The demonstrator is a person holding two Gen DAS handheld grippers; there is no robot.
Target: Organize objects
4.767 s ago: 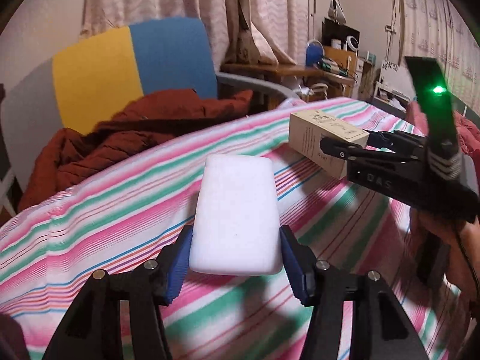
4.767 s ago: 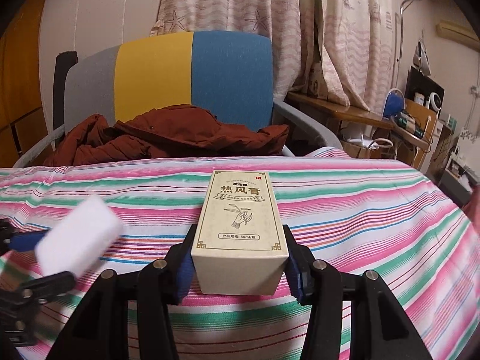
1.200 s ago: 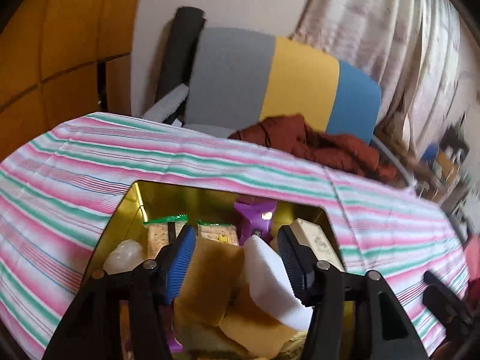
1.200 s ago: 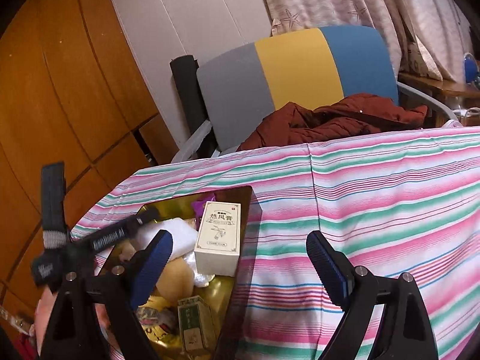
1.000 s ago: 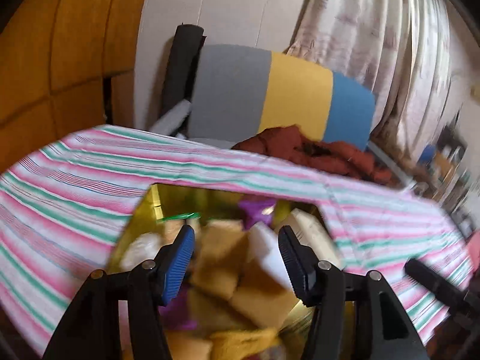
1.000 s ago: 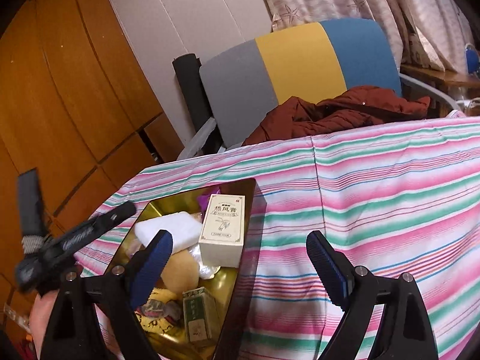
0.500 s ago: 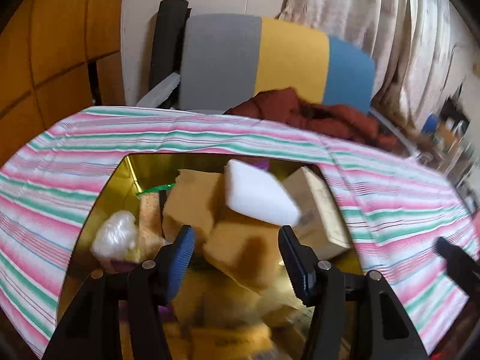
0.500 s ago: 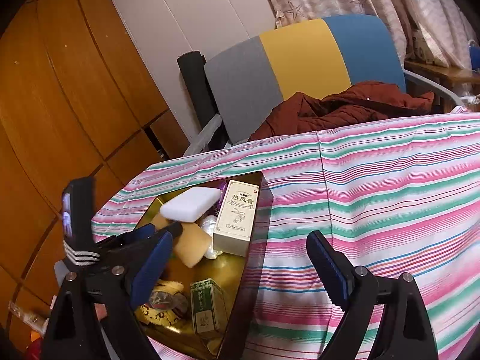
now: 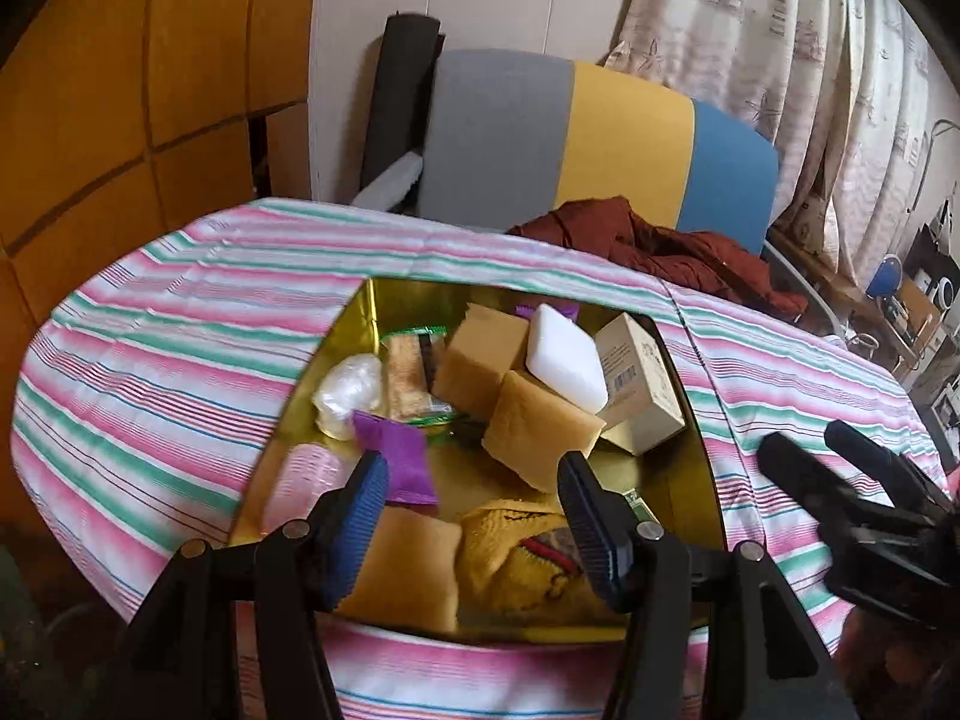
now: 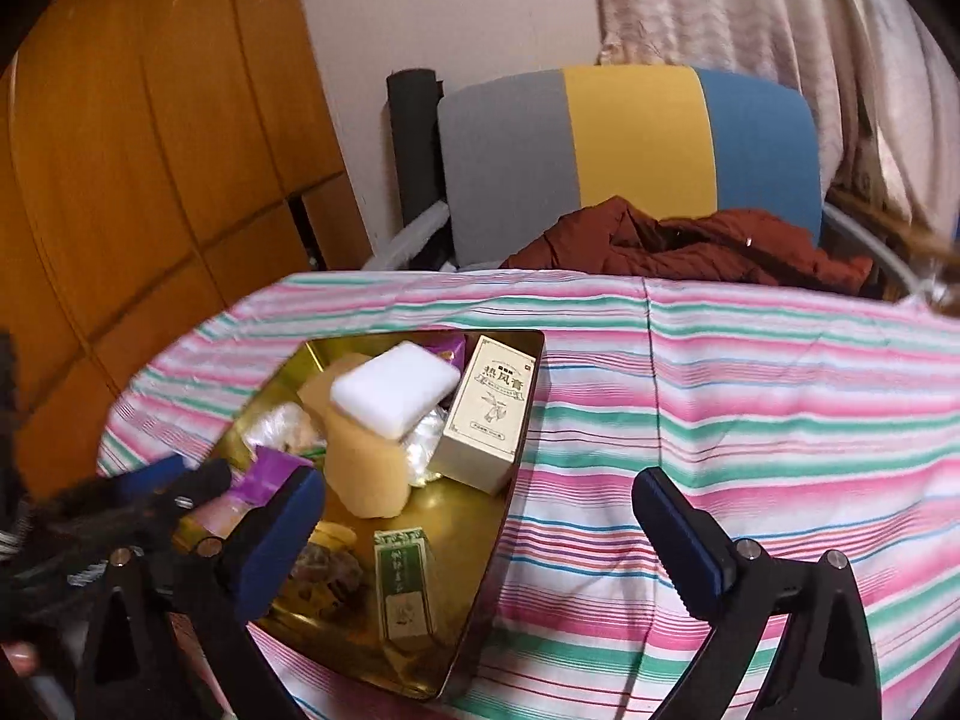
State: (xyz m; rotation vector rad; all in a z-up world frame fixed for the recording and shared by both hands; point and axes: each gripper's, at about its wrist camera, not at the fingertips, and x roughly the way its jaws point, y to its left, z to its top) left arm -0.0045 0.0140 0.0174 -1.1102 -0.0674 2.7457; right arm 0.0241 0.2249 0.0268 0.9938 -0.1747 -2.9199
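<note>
Resting on tan sponges inside the gold tin (image 9: 360, 324), the white block (image 9: 565, 365) is flanked by the cream box (image 10: 487, 414); left claw (image 9: 474, 516) and right claw (image 10: 480, 528) are held apart, empty.

Brightness: moderate, warm indoor light; both views are evenly lit, darker at the near bottom corners.
Glare: the gold tray (image 9: 384, 306) (image 10: 528, 360) gives yellow reflections off its inner walls; the white block (image 9: 565, 357) (image 10: 393, 396) is close to washed out.
Shadows: soft, with a dark band under the tray's right rim on the striped cloth (image 10: 750, 420).
Blur: the right gripper (image 9: 852, 480) is smeared at the left view's right edge; the left gripper (image 10: 150, 492) is blurred at the right view's left edge; the curtains (image 10: 750, 6) are soft.
Distortion: strong fisheye bend; the wooden panels (image 9: 120, 90) bow, and the corners are black.
</note>
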